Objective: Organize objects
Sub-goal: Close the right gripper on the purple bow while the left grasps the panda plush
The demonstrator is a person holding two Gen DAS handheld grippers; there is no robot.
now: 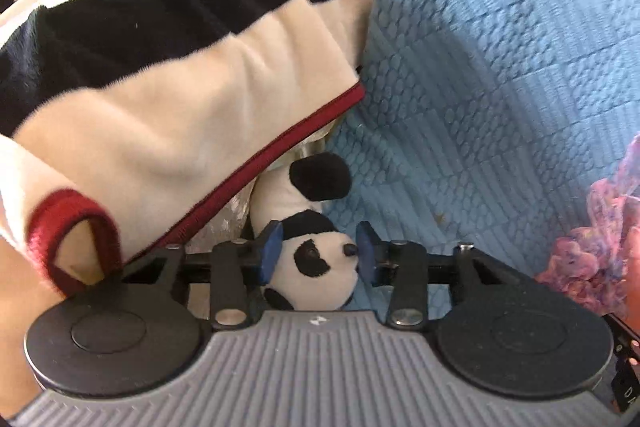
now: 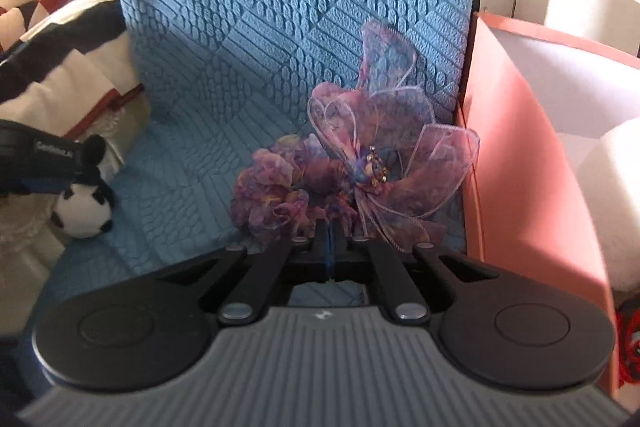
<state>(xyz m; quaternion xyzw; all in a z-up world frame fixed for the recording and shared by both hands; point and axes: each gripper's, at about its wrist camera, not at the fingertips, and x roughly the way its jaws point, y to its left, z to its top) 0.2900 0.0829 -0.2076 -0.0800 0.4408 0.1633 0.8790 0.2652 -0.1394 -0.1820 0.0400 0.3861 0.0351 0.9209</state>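
Note:
A small black-and-white panda plush [image 1: 320,267] hangs head-first at the edge of a striped blanket, and my left gripper [image 1: 319,249] is shut on its head with a blue pad on either side. In the right wrist view the same panda [image 2: 84,215] shows at the far left, held by the left gripper [image 2: 60,167]. A purple ruffled hair scrunchie with a ribbon bow [image 2: 288,195] lies on the blue cover. My right gripper [image 2: 330,239] is shut on the scrunchie's near edge, its fingertips hidden in the ruffles.
A black, cream and red striped blanket [image 1: 160,67] is heaped at the left. A blue quilted cover [image 1: 500,67] spreads underneath and behind. A pink open box [image 2: 520,147] with a white roll [image 2: 612,207] in it stands at the right. Clear glassware [image 2: 24,231] sits beside the panda.

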